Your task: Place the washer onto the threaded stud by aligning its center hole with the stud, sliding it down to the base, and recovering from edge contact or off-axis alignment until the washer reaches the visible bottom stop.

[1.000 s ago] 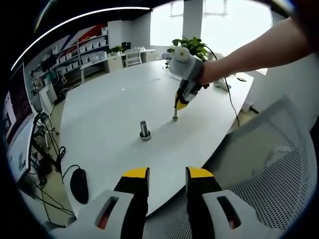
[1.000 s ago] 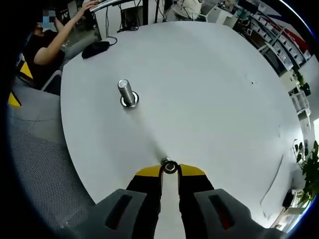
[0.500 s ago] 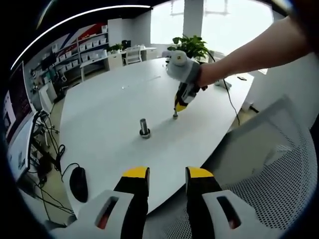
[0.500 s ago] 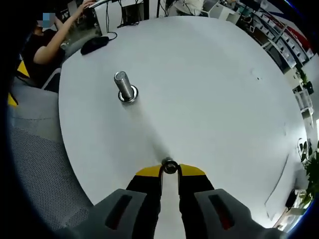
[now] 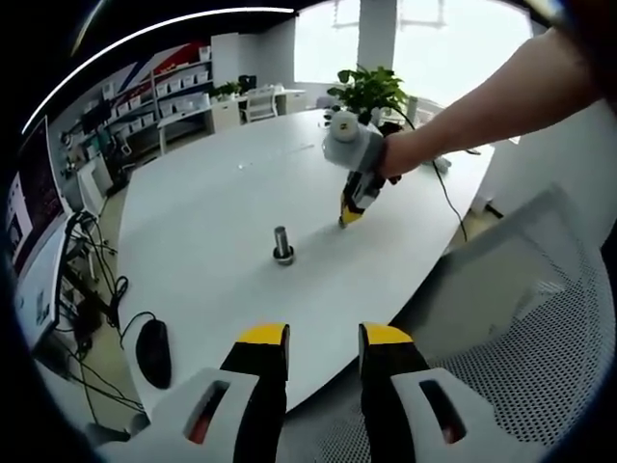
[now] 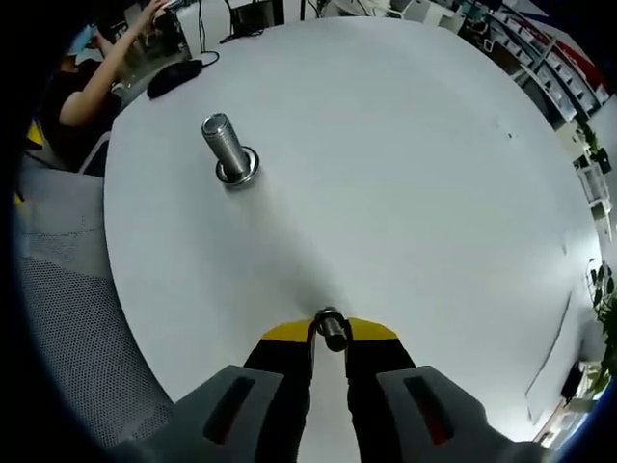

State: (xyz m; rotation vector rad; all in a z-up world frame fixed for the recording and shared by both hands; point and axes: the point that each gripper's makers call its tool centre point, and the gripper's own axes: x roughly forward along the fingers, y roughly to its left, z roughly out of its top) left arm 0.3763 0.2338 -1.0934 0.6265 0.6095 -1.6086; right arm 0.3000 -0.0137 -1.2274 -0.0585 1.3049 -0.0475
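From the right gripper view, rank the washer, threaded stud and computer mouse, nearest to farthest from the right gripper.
1. Washer: pinched at the right gripper's tips.
2. Threaded stud: upright on the table, upper left.
3. Computer mouse: at the table's far edge, beyond the stud.

I see a plain white table point(image 6: 405, 174) under a silvery grey threaded stud point(image 6: 223, 145). My right gripper point(image 6: 329, 333) has yellow tips on black jaws, pinching a dull metal washer point(image 6: 331, 326) (grey, like the stud). The left gripper point(image 5: 324, 340) matches: yellow tips, black jaws, pale grey housing. A black mouse point(image 5: 152, 356) sits at the table's edge.
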